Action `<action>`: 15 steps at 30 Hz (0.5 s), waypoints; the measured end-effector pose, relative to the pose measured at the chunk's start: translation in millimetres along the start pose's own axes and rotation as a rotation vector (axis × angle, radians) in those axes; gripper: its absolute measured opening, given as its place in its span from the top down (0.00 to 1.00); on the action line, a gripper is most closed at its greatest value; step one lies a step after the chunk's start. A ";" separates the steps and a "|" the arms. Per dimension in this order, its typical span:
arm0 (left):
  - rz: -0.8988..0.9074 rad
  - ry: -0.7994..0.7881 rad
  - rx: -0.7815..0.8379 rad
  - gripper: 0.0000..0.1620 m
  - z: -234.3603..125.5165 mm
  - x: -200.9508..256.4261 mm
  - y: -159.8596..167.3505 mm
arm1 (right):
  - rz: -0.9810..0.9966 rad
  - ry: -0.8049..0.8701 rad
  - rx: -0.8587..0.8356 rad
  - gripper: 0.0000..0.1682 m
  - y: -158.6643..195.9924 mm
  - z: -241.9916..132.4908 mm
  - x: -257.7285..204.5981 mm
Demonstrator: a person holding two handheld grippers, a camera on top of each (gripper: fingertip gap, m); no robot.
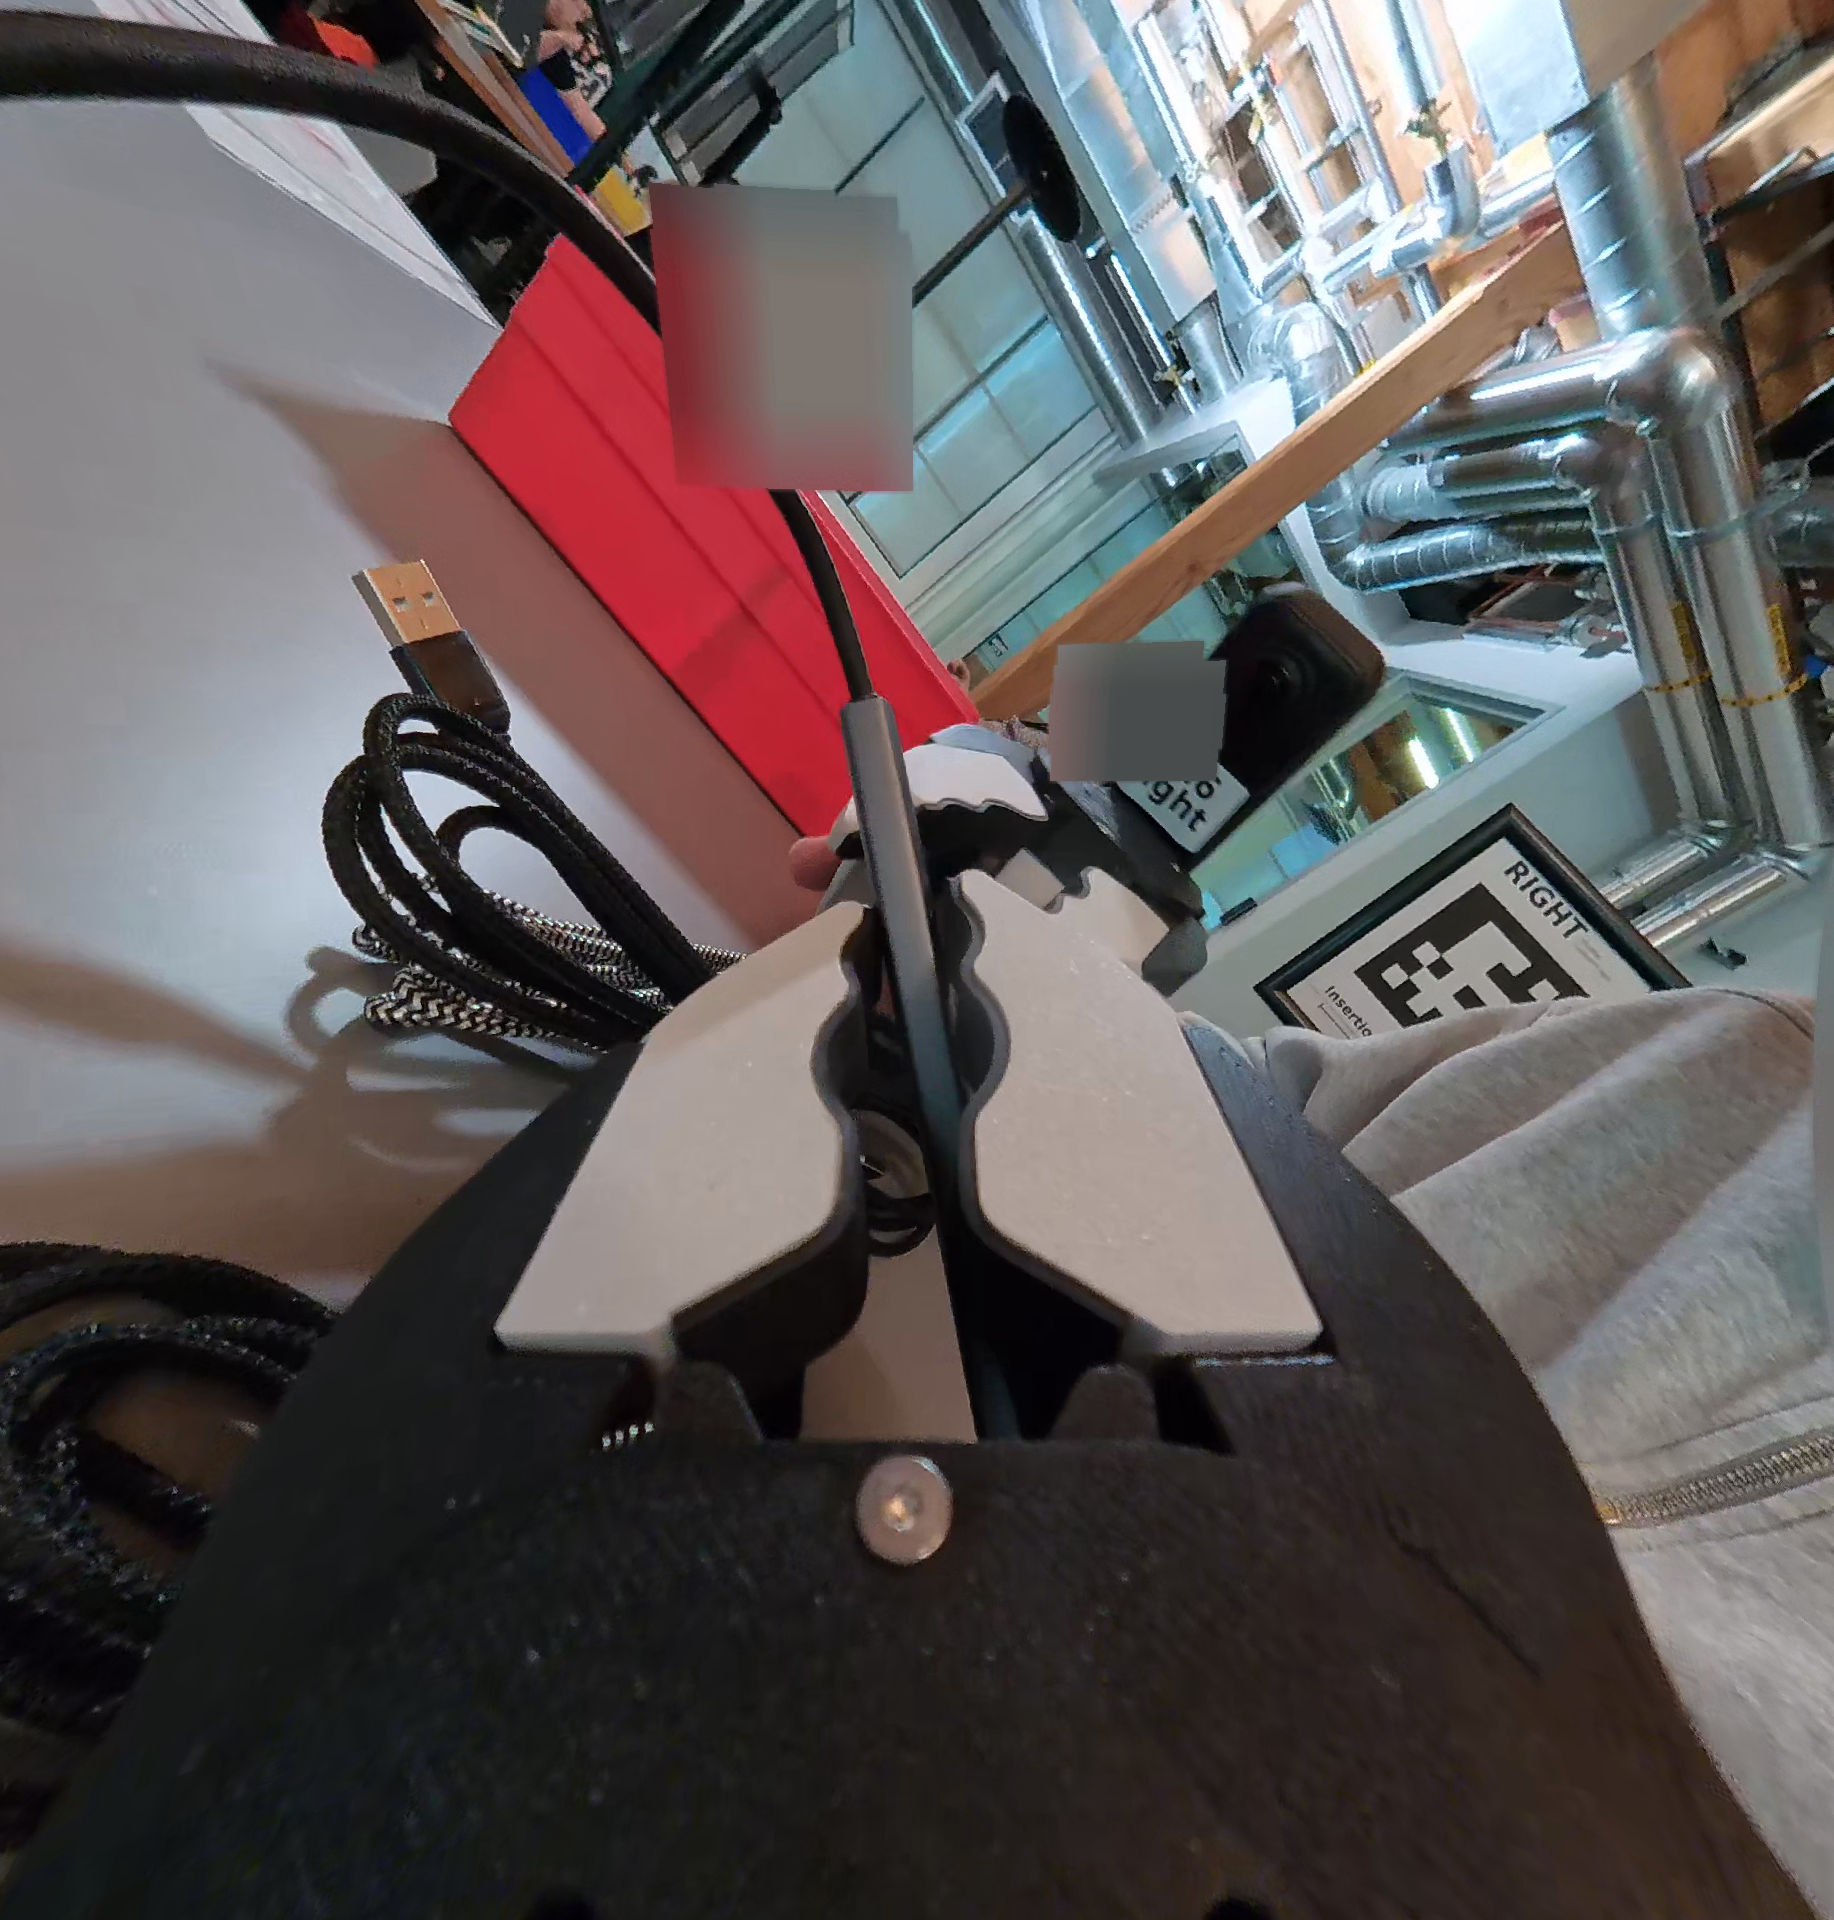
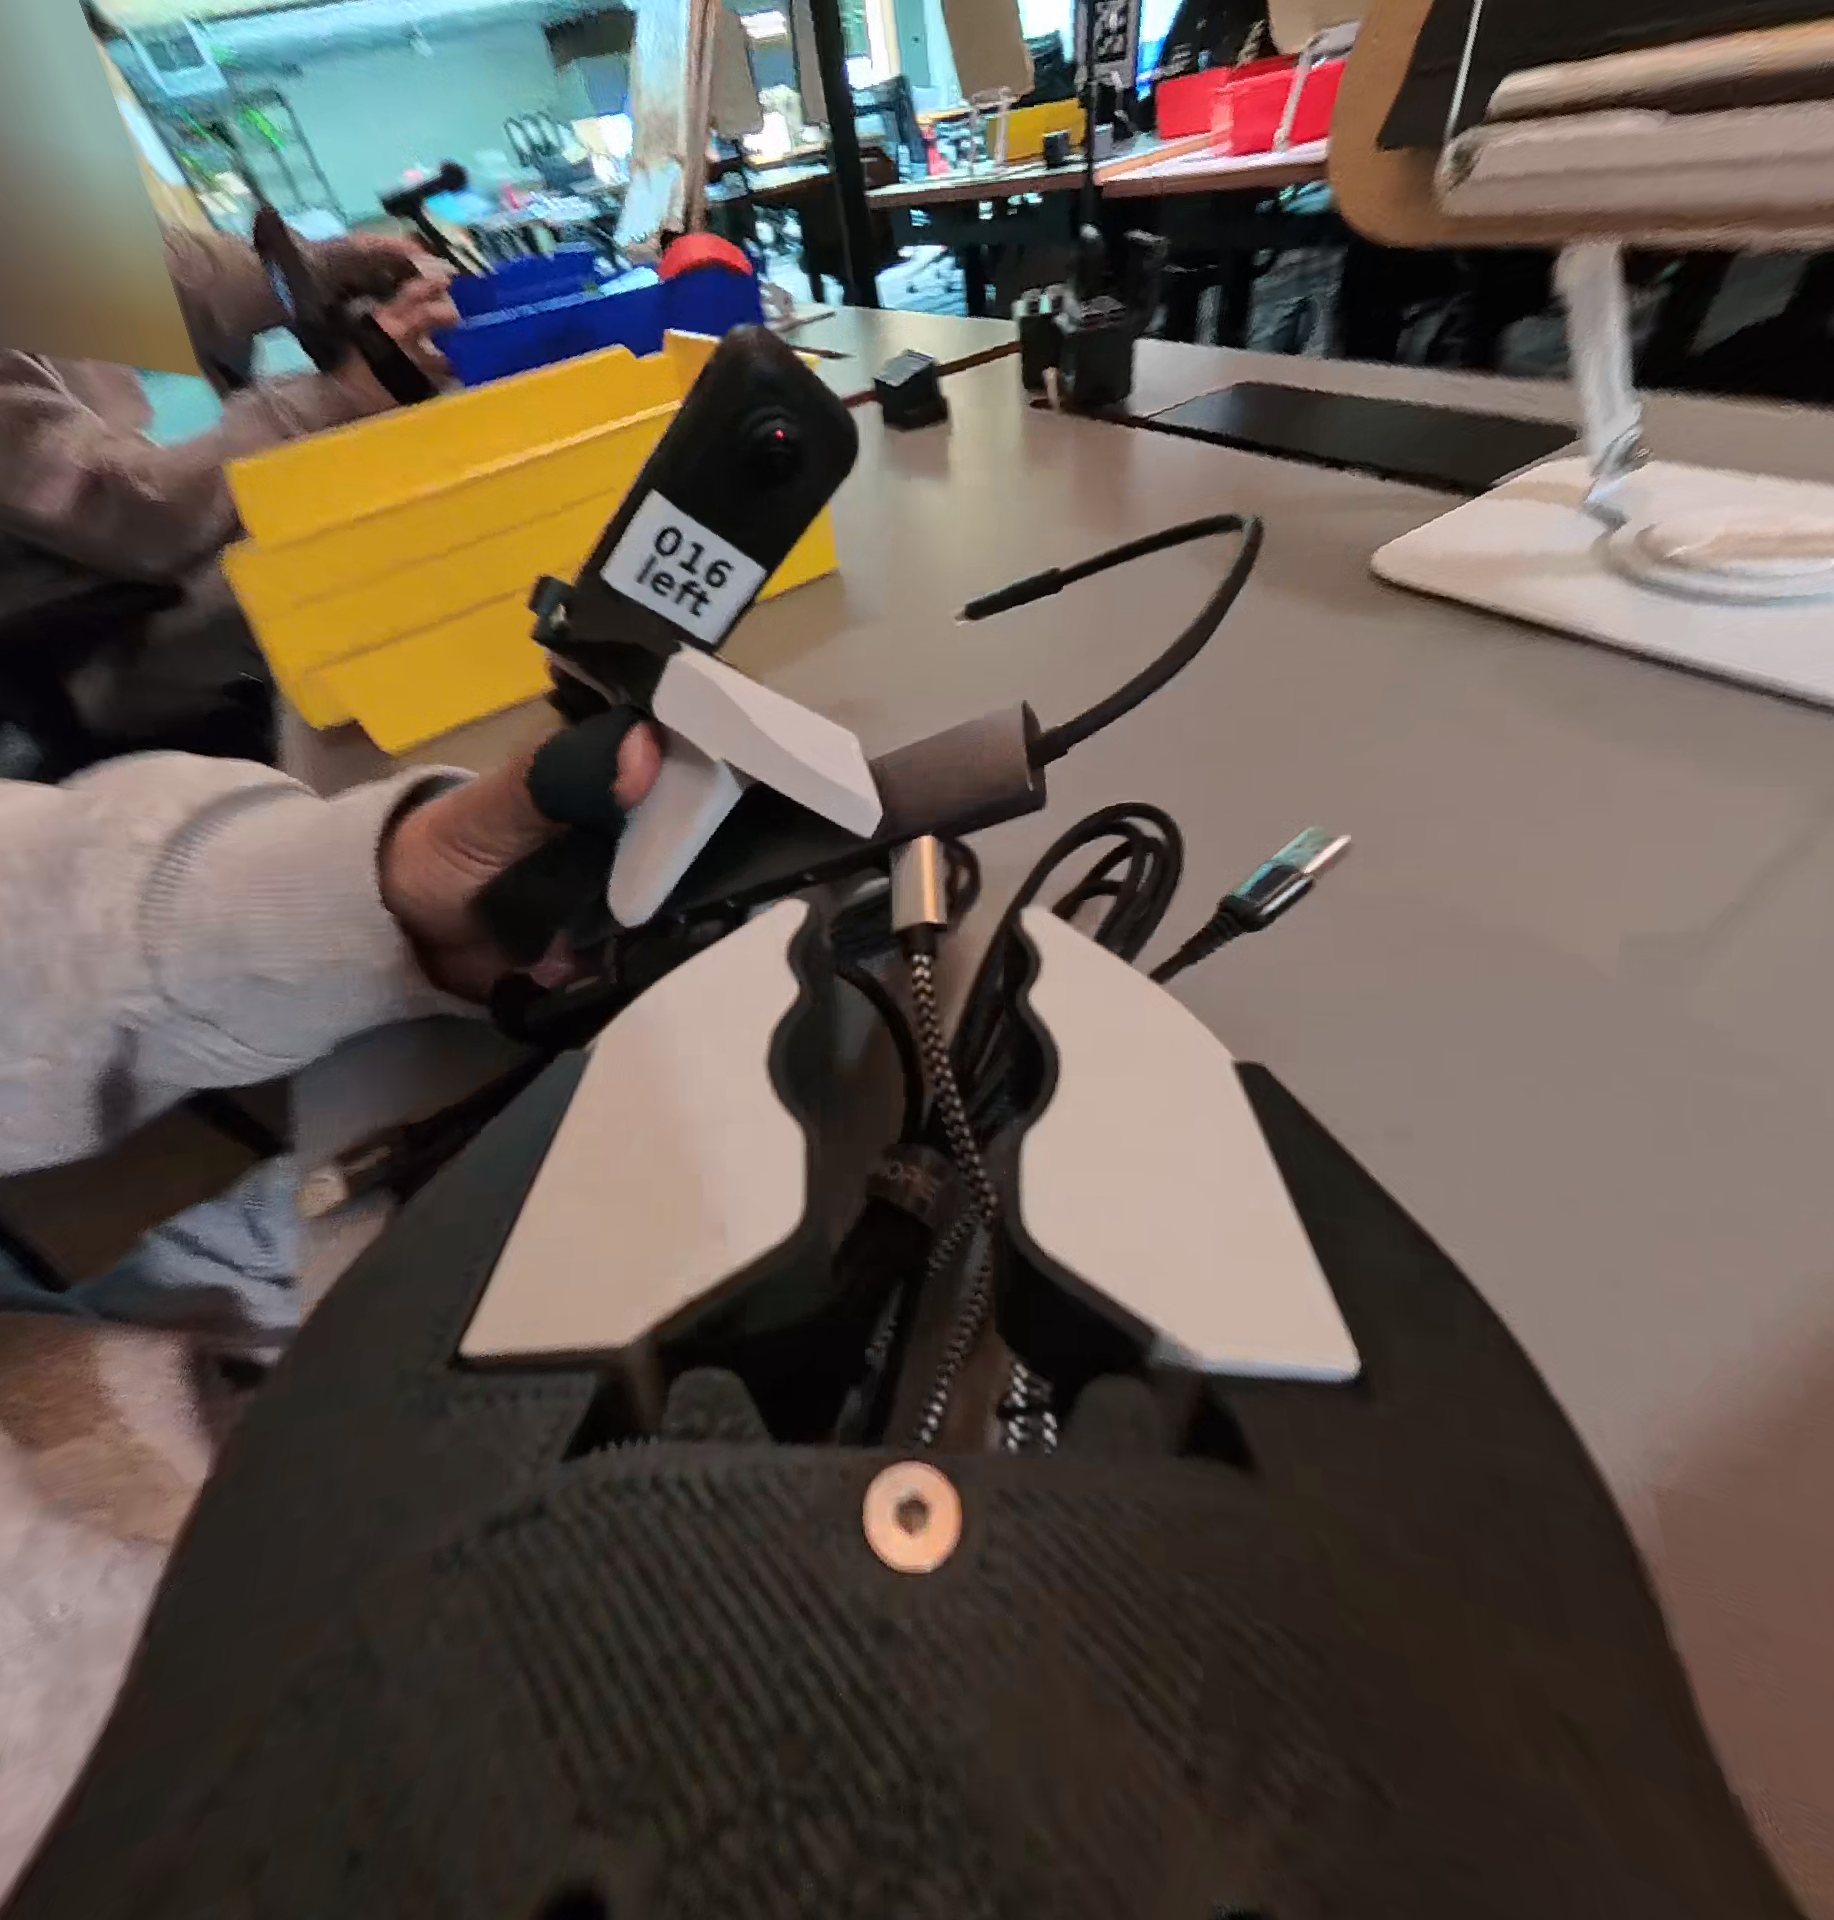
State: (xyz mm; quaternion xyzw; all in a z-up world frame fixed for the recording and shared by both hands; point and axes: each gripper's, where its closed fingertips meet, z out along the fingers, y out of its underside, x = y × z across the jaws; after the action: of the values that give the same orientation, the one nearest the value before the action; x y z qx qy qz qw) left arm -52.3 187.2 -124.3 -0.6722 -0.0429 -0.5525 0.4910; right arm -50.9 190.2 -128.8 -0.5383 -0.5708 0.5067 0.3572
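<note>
My left gripper [image 1: 913, 914] is shut on a slim dark grey adapter [image 1: 882, 769], whose thin black cable [image 1: 830, 582] arcs up and away. In the right wrist view the left gripper [image 2: 871, 800] holds this adapter [image 2: 954, 774] just above the table [image 2: 1515, 987]. My right gripper [image 2: 918, 925] is open right below it. A braided cable [image 2: 944, 1081] runs between its jaws, and the cable's silver plug [image 2: 921, 883] points up against the adapter's underside. The cable's coil [image 1: 456, 894] lies on the table, with its USB plug [image 1: 414, 613] free at the far end.
A red bin [image 1: 632, 468] stands behind the coil. A yellow bin [image 2: 456, 540] and blue bins [image 2: 580, 312] are at the left, a white monitor base [image 2: 1640, 582] at the right. A framed marker card [image 1: 1464, 956] and a grey sleeve [image 2: 113, 935] are close. Left tips and right tips are each some 35 cm from the white monitor base [image 2: 1640, 582].
</note>
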 end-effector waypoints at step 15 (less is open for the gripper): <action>0.045 0.071 -0.050 0.93 5.3 12.5 7.6 | 0.501 -0.323 0.012 0.95 0.3 0.8 -17.1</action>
State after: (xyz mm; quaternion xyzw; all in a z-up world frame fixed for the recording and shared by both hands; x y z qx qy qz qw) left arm -39.2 181.0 -118.7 -0.6649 0.0033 -0.5659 0.4875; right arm -48.8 173.3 -126.9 -0.5726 -0.4667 0.6616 0.1286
